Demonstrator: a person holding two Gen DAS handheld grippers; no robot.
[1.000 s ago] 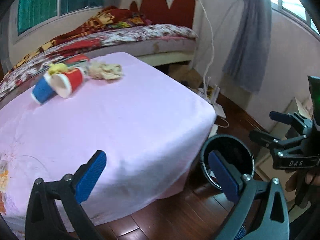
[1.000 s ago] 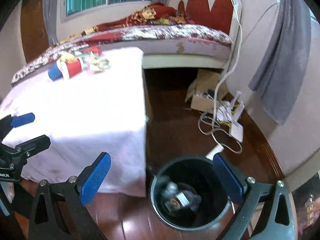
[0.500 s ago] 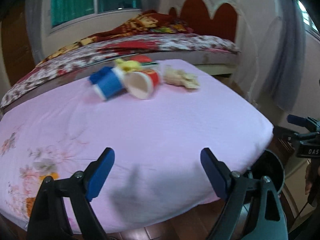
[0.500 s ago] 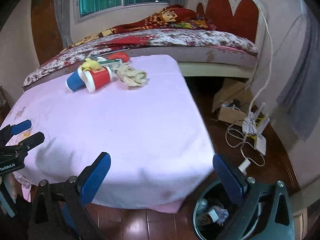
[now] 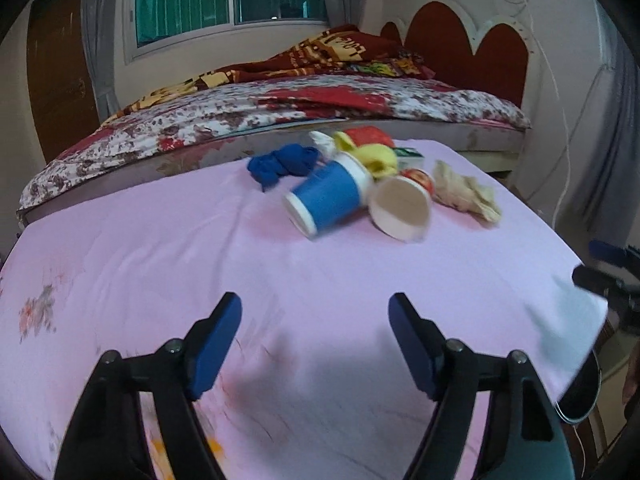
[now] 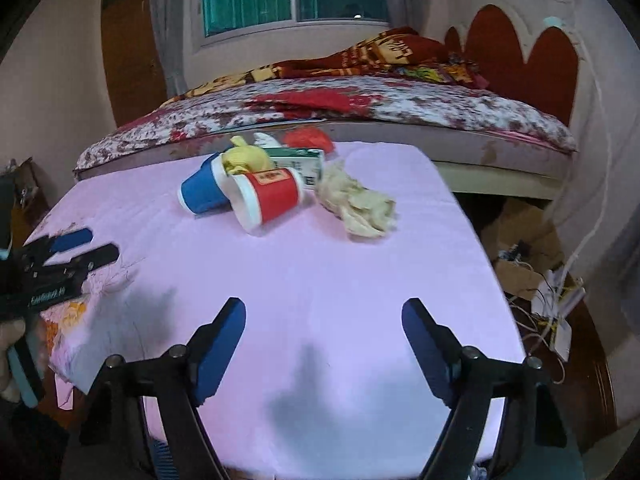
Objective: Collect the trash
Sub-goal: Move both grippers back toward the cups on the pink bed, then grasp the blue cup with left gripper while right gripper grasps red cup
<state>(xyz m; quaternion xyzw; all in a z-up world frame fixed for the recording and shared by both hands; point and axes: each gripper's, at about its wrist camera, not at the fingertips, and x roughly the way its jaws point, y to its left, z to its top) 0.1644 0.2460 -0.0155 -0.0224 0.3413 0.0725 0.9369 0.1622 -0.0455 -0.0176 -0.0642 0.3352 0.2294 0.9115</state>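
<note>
1. Left wrist view: left gripper (image 5: pixel 314 334) hangs over the near part of the pink-covered table (image 5: pixel 160 248), blue fingers (image 5: pixel 214 346) spread wide with nothing between them.
2. Trash sits in a cluster at the table's far side, well apart from the fingers. Blue paper cup (image 5: pixel 328 200) lies on its side, base toward the camera. Just right of it and touching, a red paper cup (image 5: pixel 402 208) lies with its open mouth facing the camera.
3. A crumpled beige tissue (image 5: pixel 464 192) lies right of the red cup. A blue wad (image 5: pixel 282 164) lies behind and left of the blue cup. Yellow wad (image 5: pixel 378 158) and red wad (image 5: pixel 368 136) lie behind the cups.
4. Right gripper (image 5: pixel 604 266) enters at the right edge, beside the table corner. Part of a dark bin rim (image 5: pixel 582 400) shows below that corner. The bed (image 5: pixel 320 108) stands behind the table.
5. Right wrist view: right gripper (image 6: pixel 324 340) is over the table's near edge, fingers released wide, empty.
6. Same cluster at the far side: blue cup (image 6: pixel 200 192), red cup (image 6: pixel 268 200) leaning against it, tissue (image 6: pixel 358 206) to the right, a green-and-white carton (image 6: pixel 300 162) behind the red cup, yellow wad (image 6: pixel 244 158) by the cups.
7. Left gripper (image 6: pixel 76 250) shows at the left edge, over the table's left side, fingers apart.
</note>
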